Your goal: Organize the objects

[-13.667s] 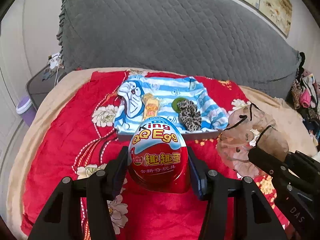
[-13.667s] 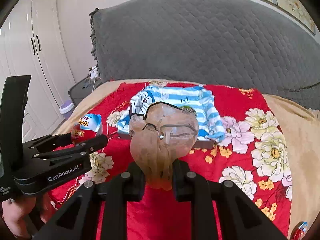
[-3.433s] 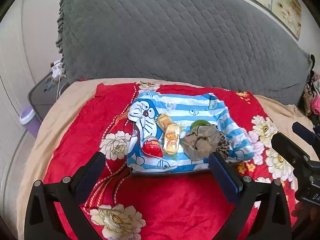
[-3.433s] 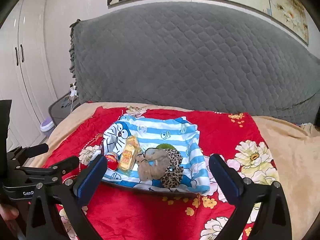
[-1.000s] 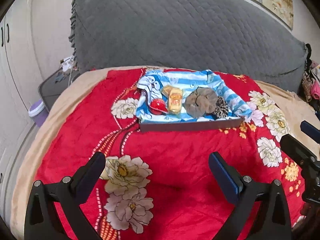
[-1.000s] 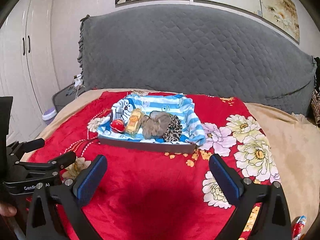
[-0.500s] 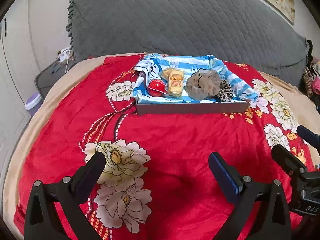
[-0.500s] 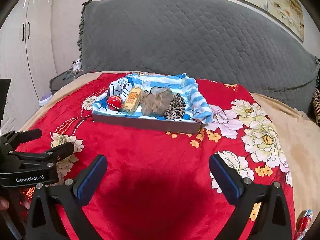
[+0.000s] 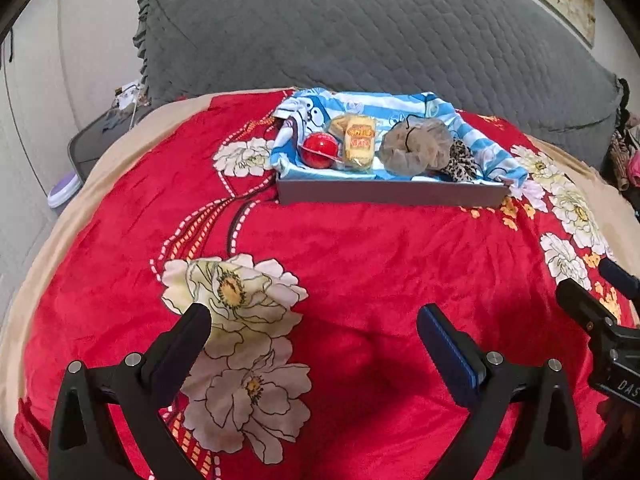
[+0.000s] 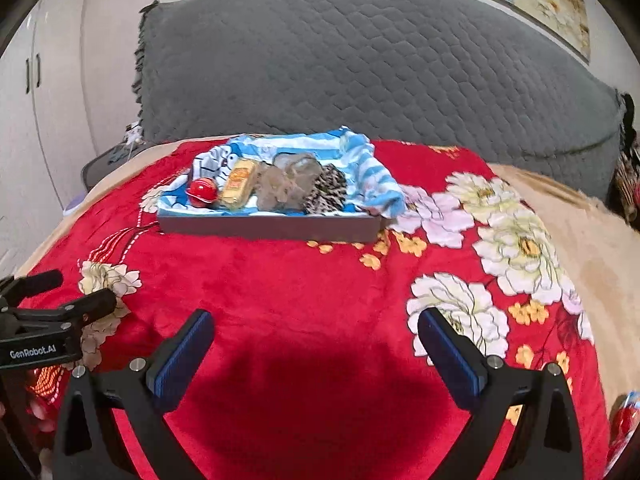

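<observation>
Both grippers, left (image 9: pixel 312 336) & right (image 10: pixel 314 334), wide open, empty; tray (image 10: pixel 268 227) well ahead.

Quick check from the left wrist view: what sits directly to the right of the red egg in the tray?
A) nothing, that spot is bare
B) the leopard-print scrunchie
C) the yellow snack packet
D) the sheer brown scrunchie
C: the yellow snack packet lies right beside the red egg in the tray, with the sheer brown scrunchie farther right.

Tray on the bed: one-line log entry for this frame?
left gripper: open, empty | right gripper: open, empty | tray: red egg, snack pack, scrunchies inside
</observation>
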Available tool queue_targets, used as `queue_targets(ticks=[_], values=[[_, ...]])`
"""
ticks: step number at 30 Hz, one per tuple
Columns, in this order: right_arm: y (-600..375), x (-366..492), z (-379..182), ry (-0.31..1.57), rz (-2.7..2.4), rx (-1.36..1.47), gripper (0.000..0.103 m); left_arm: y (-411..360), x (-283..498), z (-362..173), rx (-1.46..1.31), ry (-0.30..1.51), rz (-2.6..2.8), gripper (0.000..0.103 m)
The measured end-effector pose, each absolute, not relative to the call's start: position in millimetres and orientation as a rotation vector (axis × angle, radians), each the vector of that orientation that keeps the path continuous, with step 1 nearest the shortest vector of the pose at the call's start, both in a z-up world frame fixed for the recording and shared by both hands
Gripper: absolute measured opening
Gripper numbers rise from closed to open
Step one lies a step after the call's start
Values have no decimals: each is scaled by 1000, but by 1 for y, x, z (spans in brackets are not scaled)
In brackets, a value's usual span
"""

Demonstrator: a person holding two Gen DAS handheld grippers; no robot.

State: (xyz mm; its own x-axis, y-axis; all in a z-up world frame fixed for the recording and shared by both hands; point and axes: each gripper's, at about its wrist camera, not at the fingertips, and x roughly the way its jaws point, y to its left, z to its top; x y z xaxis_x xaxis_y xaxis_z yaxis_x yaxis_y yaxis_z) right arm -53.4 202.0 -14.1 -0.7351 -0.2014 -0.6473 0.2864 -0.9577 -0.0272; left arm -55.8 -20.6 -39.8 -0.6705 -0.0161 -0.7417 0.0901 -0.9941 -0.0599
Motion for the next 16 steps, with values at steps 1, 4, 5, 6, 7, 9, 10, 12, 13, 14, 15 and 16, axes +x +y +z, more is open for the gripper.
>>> queue_targets(ticks=[1,4,5,6,7,9,10,12,13,14,15,16], values=[[204,-54,-16,168,-2697,995,102,-21,-56,-40,1251,141,-2813,102],[208,-56,-22,150,-2711,1020,102,-21,-55,-46,1261,152,-2808,102],[211,-57,-23,130,-2711,1032,102,-21,-55,-47,1265,149,-2807,102],[212,-58,-24,120,-2712,1039,102,-21,-56,-49,1271,145,-2802,102],[214,-58,-25,118,-2717,1042,102,-22,-56,-51,1279,150,-2799,102],[216,-59,-26,114,-2725,1052,102,-23,-56,-55,1287,165,-2793,102],[216,-60,-27,107,-2723,1060,102,-23,-55,-56,1290,172,-2792,102],[216,-60,-28,110,-2722,1067,102,-23,-54,-58,1287,176,-2793,102],[216,-60,-29,113,-2723,1067,102,-22,-54,-59,1290,171,-2798,102],[215,-61,-29,113,-2721,1071,102,-21,-53,-59,1291,164,-2801,102],[215,-61,-30,110,-2716,1078,102,-21,-53,-60,1297,158,-2804,102],[214,-61,-31,110,-2713,1082,102,-19,-53,-60,1299,144,-2801,102]])
